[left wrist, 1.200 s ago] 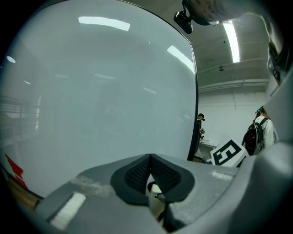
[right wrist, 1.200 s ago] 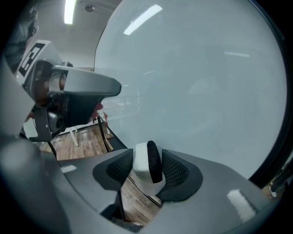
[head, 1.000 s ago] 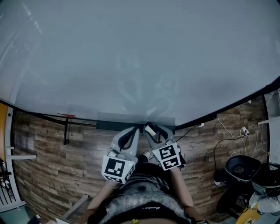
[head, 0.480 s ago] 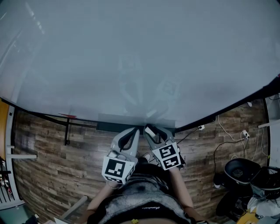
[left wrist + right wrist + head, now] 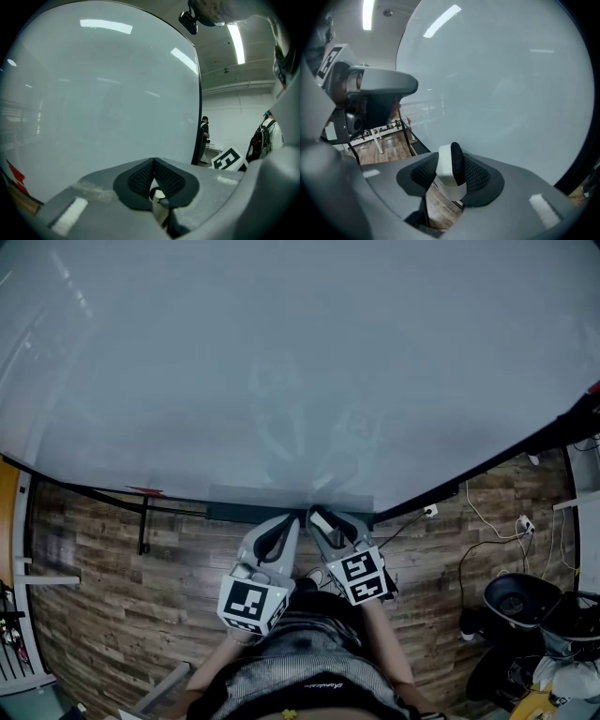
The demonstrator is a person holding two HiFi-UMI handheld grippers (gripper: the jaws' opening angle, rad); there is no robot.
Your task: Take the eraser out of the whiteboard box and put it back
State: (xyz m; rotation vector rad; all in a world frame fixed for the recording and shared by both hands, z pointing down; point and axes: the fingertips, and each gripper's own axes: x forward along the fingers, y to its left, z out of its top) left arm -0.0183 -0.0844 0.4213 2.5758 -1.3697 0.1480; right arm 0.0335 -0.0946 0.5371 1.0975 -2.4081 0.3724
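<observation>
— Where is the eraser (image 5: pixel 449 161) sitting?
— In your right gripper (image 5: pixel 451 174), whose jaws have just been closing on it. It's looking light; you're pinching stiff white back against soft felt. Your left gripper (image 5: pixel 153 180) is resting clenched, empty.

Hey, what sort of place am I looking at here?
Likely an office or lab workroom: a large whiteboard, a wood-plank floor with loose cables, and ceiling strip lights.
</observation>
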